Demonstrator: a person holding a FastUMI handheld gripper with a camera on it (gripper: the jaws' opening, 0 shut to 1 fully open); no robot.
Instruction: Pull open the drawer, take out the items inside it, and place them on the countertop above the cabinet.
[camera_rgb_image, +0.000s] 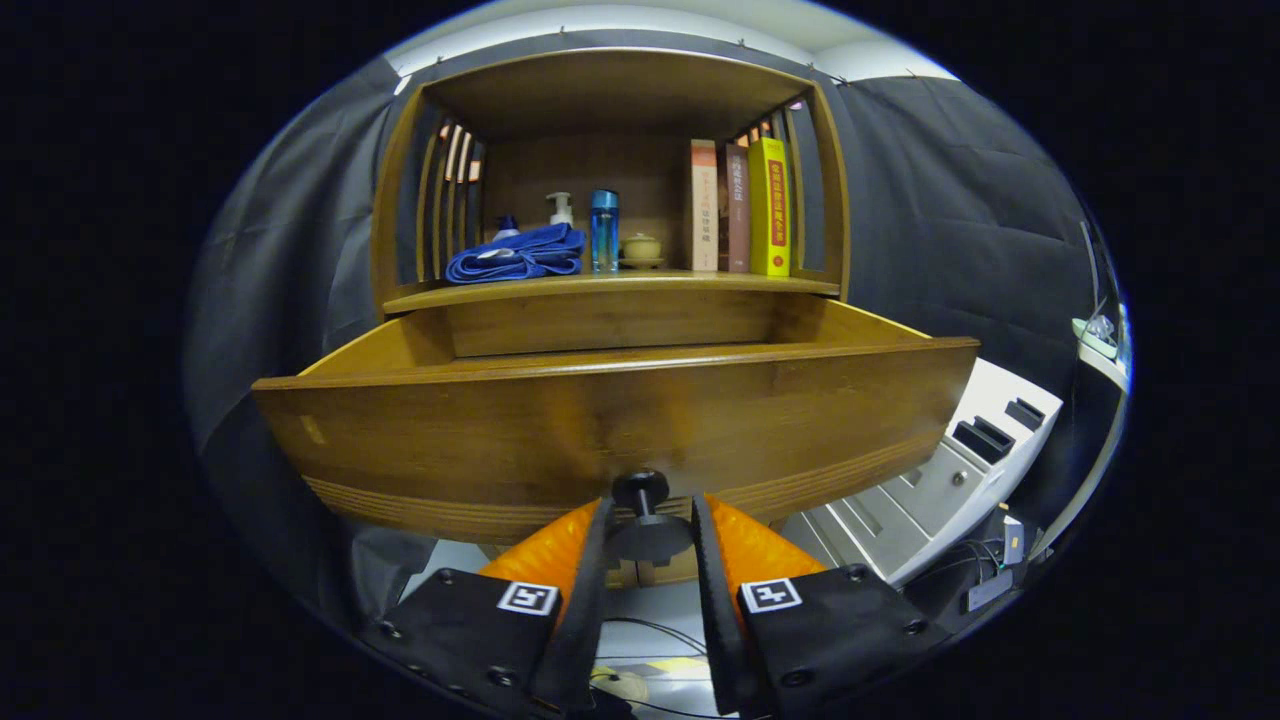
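Countertop (610, 288): cloth (517, 254), bottles (603, 230), books (745, 207).

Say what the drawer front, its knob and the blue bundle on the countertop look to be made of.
Drawer front: wood or bamboo, by its streaked grain and layered lower edge, with a smooth satin sheen. Knob, between the tongs: dark and smooth, metal or plastic, unclear which. Blue bundle: soft folded cloth, going by its creases and rounded folds.

Dark cloth wall (950, 220) hangs behind and beside the wooden cabinet (610, 100). A white unit (950, 460) stands low to the cabinet's right; pale ceiling (640, 20) shows above.
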